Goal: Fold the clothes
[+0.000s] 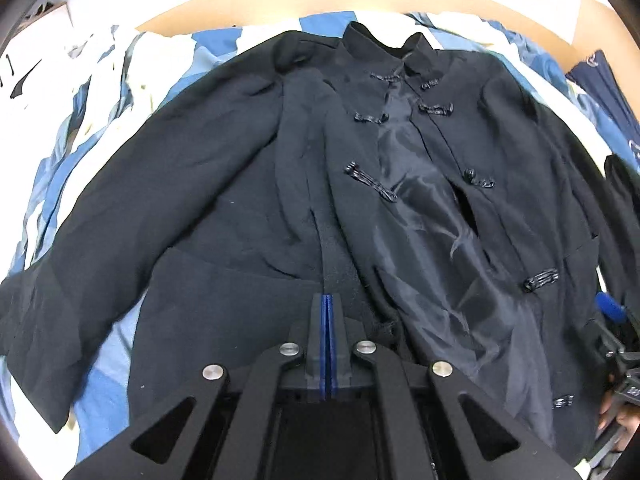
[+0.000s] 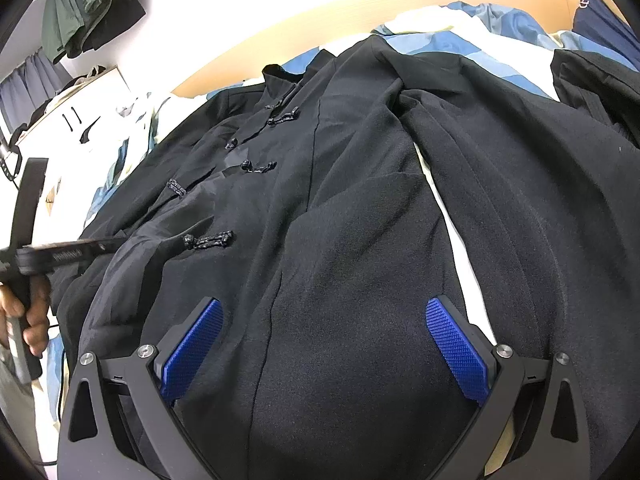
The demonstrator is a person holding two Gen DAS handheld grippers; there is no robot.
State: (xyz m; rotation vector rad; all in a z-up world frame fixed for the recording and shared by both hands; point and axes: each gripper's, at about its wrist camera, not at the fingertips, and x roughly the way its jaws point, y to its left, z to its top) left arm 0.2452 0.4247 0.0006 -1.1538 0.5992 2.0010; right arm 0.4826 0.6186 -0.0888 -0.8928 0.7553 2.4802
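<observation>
A black jacket (image 1: 200,200) with knotted frog fastenings lies front up and spread across the bed, its shiny lining showing along the front opening. My left gripper (image 1: 328,298) is shut at the jacket's lower front edge, where folds of cloth run into its blue pads. In the right wrist view it shows as a black bar (image 2: 60,256) held by a hand at the left. My right gripper (image 2: 326,320) stands open just above the jacket (image 2: 340,200) on its right side, with nothing pinched between the blue pads.
A blue and white patterned sheet (image 1: 100,380) covers the bed, with a wooden headboard (image 1: 320,0) behind. Another black garment (image 2: 592,80) lies at the far right. Green and dark clothes (image 2: 88,4) hang on the wall at upper left.
</observation>
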